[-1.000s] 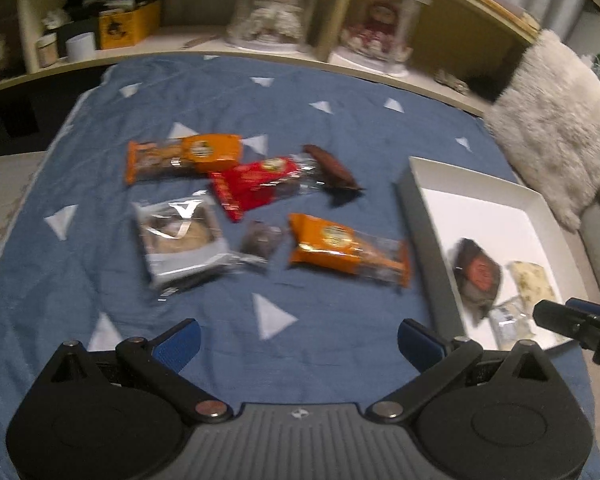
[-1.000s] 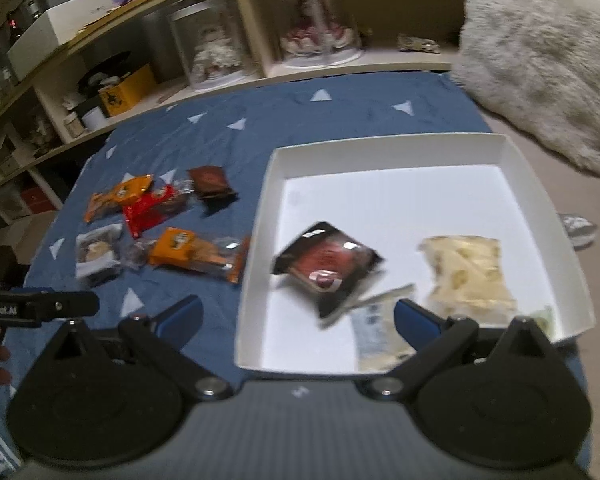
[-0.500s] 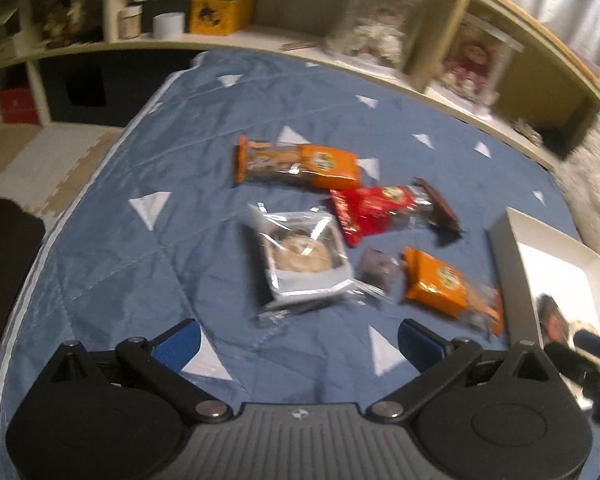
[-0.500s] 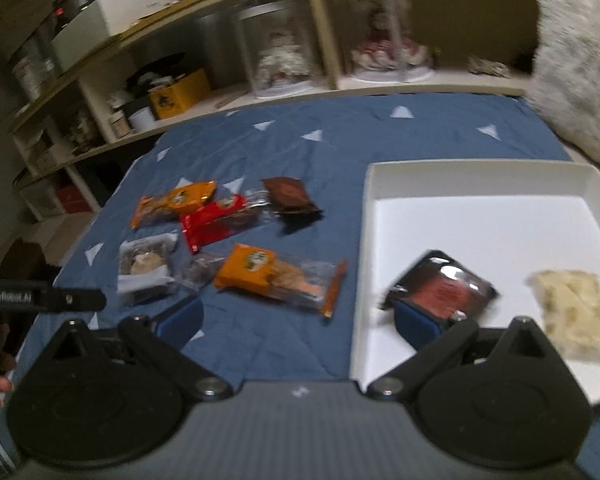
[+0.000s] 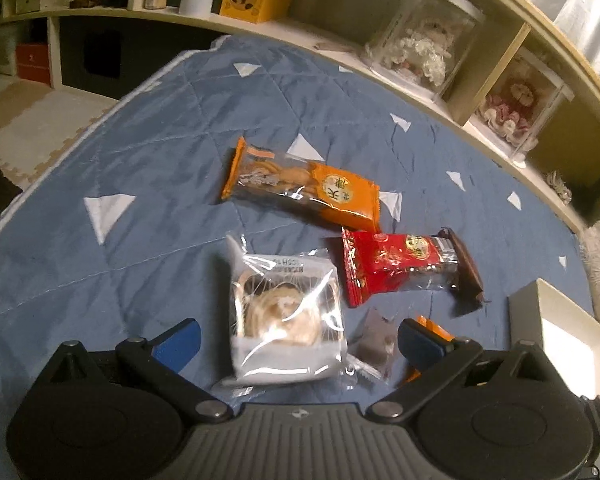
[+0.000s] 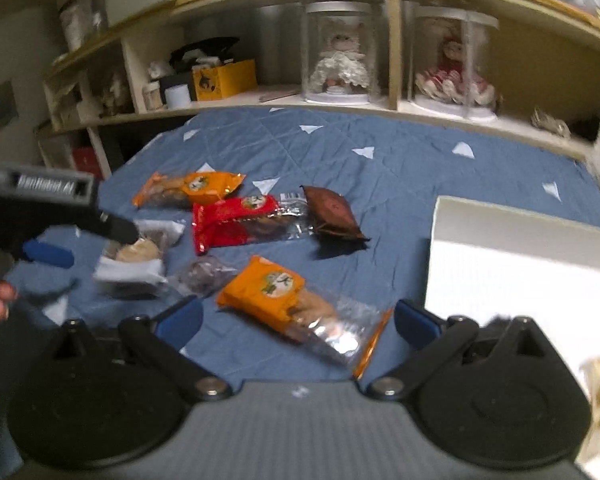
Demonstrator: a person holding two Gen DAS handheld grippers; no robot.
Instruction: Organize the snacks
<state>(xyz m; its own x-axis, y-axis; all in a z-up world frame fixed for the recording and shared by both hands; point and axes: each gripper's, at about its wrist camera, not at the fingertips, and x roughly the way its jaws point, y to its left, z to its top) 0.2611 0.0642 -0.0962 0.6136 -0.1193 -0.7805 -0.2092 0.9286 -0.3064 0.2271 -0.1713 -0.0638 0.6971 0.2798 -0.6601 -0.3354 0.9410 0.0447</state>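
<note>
Left gripper (image 5: 296,330) spread wide, empty, astride clear pastry pack (image 5: 286,314) mid-quilt (image 5: 140,168); risk: slippery film crumpling, pinching small grey packet (image 5: 376,340) alongside.

Two orange packets (image 6: 196,187) (image 6: 276,292), one red (image 6: 236,224), one white box (image 6: 520,264)

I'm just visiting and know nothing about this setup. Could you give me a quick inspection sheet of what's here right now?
Surface: blue quilt with white triangles.
Job's things: clear cake pack, red pack, two orange packs, brown pack, white tray.
Clutter: small grey wrapper.
Claws: left claw open around the cake pack; right claw open over an orange pack.
Cables: nothing seen.
Surroundings: shelf with dolls in clear cases.
</note>
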